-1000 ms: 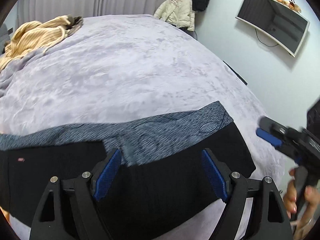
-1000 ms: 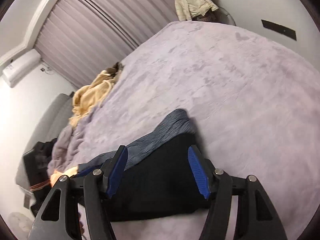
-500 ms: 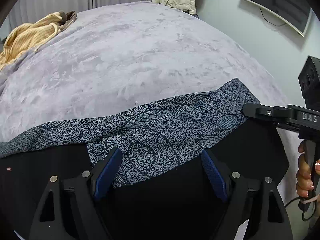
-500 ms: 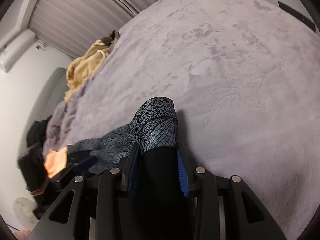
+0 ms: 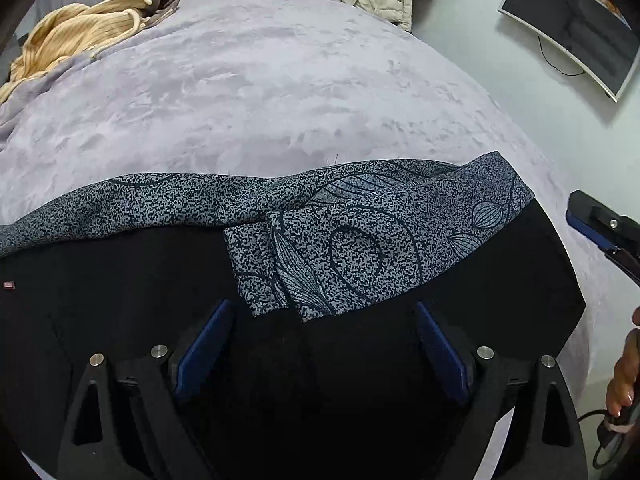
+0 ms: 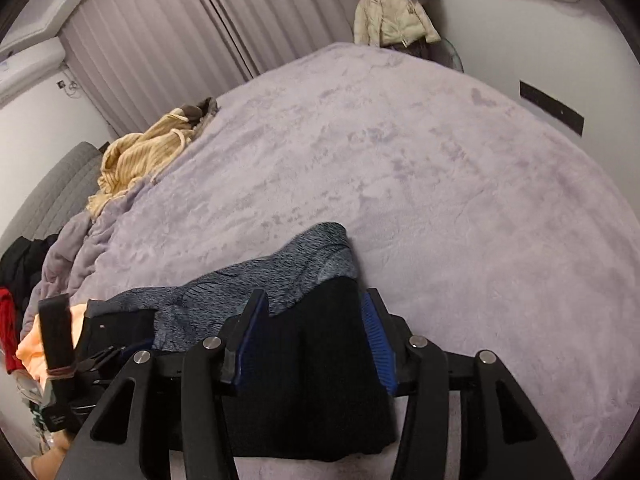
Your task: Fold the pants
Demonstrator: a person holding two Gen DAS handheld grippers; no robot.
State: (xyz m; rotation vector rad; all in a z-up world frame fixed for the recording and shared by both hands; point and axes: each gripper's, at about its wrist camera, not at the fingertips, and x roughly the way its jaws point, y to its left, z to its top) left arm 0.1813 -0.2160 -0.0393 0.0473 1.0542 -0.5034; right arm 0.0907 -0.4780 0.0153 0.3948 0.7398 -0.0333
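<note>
The pants [image 5: 360, 248] lie across the near edge of the bed: black fabric with a grey speckled leaf-print part folded over on top. My left gripper [image 5: 320, 352] is open, its blue pads on either side of the black fabric just below the print edge. In the right wrist view the pants [image 6: 312, 264] lie flat, and my right gripper [image 6: 316, 336] is open, with the black end of the pants between its pads [image 6: 376, 332]. The right gripper also shows at the right edge of the left wrist view [image 5: 600, 232].
The bed has a lilac plush blanket [image 5: 280, 92]. A yellow ribbed garment [image 5: 76, 36] lies at its far left corner. A cream jacket [image 6: 388, 12] hangs beyond the bed. A monitor [image 5: 572, 20] is on the right wall. Clothes [image 6: 16, 320] are piled at the left.
The right gripper was shut on the pants' end half a second ago; now it is open and drawn back. The print part has shifted and creased near the middle.
</note>
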